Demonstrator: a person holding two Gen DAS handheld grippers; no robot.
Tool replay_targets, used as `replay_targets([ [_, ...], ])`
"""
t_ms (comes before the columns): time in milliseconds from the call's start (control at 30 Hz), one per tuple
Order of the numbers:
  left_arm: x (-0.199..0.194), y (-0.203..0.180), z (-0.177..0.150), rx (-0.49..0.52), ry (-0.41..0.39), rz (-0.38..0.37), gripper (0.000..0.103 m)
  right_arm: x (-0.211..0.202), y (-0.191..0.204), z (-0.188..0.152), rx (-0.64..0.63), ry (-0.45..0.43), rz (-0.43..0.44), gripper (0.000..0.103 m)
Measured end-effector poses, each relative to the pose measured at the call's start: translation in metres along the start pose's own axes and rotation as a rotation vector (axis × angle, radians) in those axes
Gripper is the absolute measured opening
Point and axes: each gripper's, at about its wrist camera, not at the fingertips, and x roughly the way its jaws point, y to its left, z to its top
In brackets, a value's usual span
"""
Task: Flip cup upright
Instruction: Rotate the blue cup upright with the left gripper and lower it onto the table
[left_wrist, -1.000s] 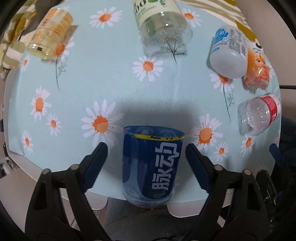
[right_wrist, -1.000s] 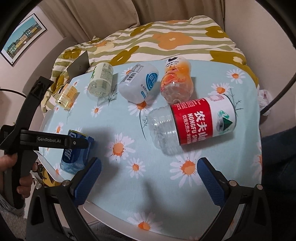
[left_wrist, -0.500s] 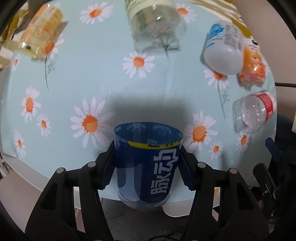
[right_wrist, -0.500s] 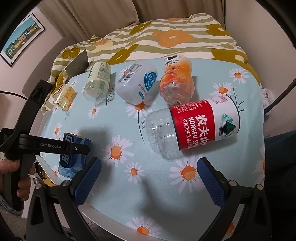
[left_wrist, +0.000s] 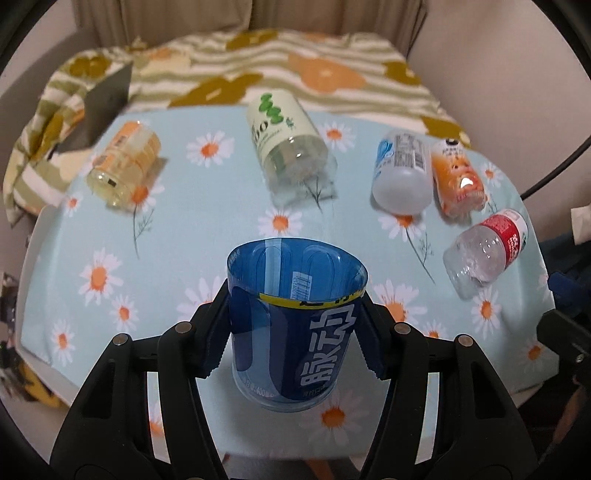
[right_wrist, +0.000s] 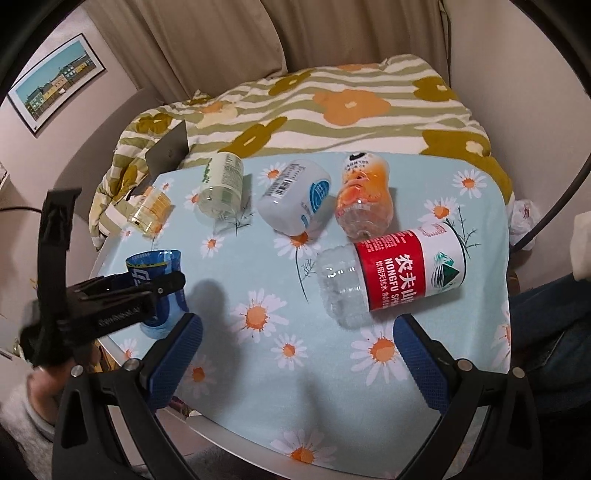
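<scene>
A blue cup (left_wrist: 295, 325) cut from a bottle, with white characters and a yellow band, is clamped between the fingers of my left gripper (left_wrist: 293, 345). Its open mouth faces up and away, and it is held above the near left edge of the daisy tablecloth (left_wrist: 207, 236). In the right wrist view the same cup (right_wrist: 159, 284) shows at the left, tilted nearly upright in the left gripper (right_wrist: 122, 299). My right gripper (right_wrist: 295, 354) is open and empty, hovering over the near part of the table, close to the red-labelled clear cup (right_wrist: 391, 273) lying on its side.
Several other bottle cups lie on their sides: yellow (left_wrist: 125, 162), green-labelled (left_wrist: 288, 140), white (left_wrist: 402, 170), orange (left_wrist: 456, 181), red-labelled (left_wrist: 487, 247). A striped flowered blanket (right_wrist: 332, 110) lies behind the table. A dark box (right_wrist: 168, 149) sits at the far left corner.
My left gripper closed on the blue cup, lifted it and tilted up, so the cup's mouth now points upward. The right gripper drew back slightly and stayed open.
</scene>
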Motion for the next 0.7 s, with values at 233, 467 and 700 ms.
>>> replay_targets([
  [233,0.009,0.002,-0.02,0.03,-0.193,-0.034,0.064,0.002,0.009,-0.013,-0.052,-0.073,-0.042,0.103],
  [467,0.001,-0.001,-0.037,0.033,-0.276,-0.04,0.064,0.002,0.009,-0.025,-0.064,-0.113,-0.068,0.103],
  [700,-0.007,-0.004,-0.053,0.03,-0.232,-0.035,0.063,0.0,0.014,-0.032,-0.079,-0.111,-0.057,0.103],
])
